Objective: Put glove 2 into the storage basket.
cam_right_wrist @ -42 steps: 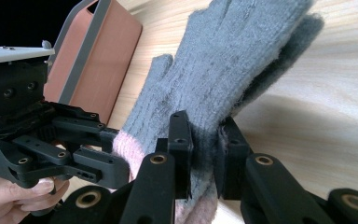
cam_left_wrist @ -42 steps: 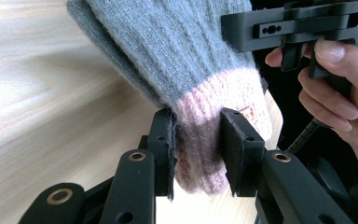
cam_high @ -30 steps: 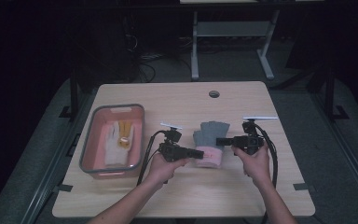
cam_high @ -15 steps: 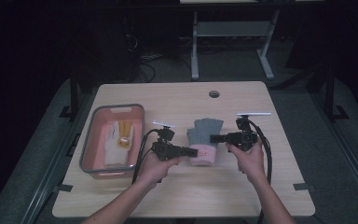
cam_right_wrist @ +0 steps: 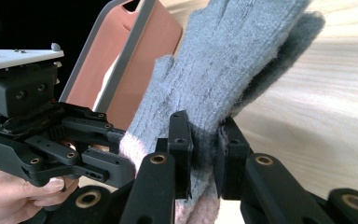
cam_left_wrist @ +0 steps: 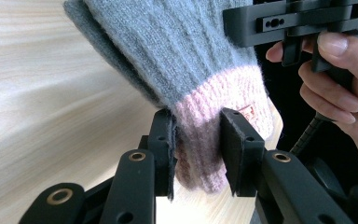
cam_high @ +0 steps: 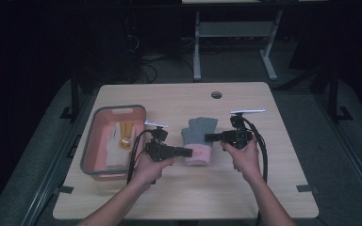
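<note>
A grey knit glove with a pink cuff [cam_high: 198, 139] hangs between my two grippers near the table's middle. My left gripper [cam_high: 187, 152] is shut on the pink cuff [cam_left_wrist: 200, 140], one jaw on each side of it. My right gripper [cam_high: 208, 137] is shut on the grey palm part [cam_right_wrist: 214, 93], just above the cuff. In both gripper views the glove [cam_left_wrist: 168, 51] looks raised off the wood, fingers pointing away from the person. A hand holds each gripper.
A pink tray with a grey rim [cam_high: 90, 143] stands at the left and holds a white and yellow glove [cam_high: 119, 141]. Its wall [cam_right_wrist: 121, 56] shows beyond the grey glove. The wooden table [cam_high: 245, 188] has a round hole [cam_high: 216, 95] at the back.
Both hands and the glove between them have shifted a little left, toward the tray. Both grippers have kept their hold.
</note>
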Action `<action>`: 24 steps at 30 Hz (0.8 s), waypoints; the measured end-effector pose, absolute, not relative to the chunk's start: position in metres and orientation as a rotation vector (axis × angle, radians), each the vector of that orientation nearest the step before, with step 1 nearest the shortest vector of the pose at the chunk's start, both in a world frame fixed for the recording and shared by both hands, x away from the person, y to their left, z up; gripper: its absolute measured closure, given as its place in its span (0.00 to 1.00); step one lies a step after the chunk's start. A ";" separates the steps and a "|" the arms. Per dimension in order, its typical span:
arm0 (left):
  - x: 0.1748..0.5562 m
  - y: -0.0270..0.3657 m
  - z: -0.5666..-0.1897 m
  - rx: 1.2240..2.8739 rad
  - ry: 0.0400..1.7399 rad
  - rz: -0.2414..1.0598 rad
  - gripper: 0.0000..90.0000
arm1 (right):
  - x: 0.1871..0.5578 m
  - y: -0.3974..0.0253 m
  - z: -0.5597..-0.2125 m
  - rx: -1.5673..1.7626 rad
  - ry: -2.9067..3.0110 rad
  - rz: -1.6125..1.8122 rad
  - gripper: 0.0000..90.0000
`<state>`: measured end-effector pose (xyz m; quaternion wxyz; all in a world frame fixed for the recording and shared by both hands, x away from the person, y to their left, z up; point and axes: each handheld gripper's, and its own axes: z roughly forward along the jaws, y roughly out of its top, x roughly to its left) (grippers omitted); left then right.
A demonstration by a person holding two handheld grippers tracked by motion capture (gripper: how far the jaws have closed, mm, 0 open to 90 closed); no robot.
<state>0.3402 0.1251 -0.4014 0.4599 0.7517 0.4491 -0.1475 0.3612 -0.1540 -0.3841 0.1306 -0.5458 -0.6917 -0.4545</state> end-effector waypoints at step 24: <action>0.338 0.151 -0.389 1.836 1.126 -0.334 0.74 | 0.371 -0.127 -0.372 -1.521 -2.015 -1.322 0.87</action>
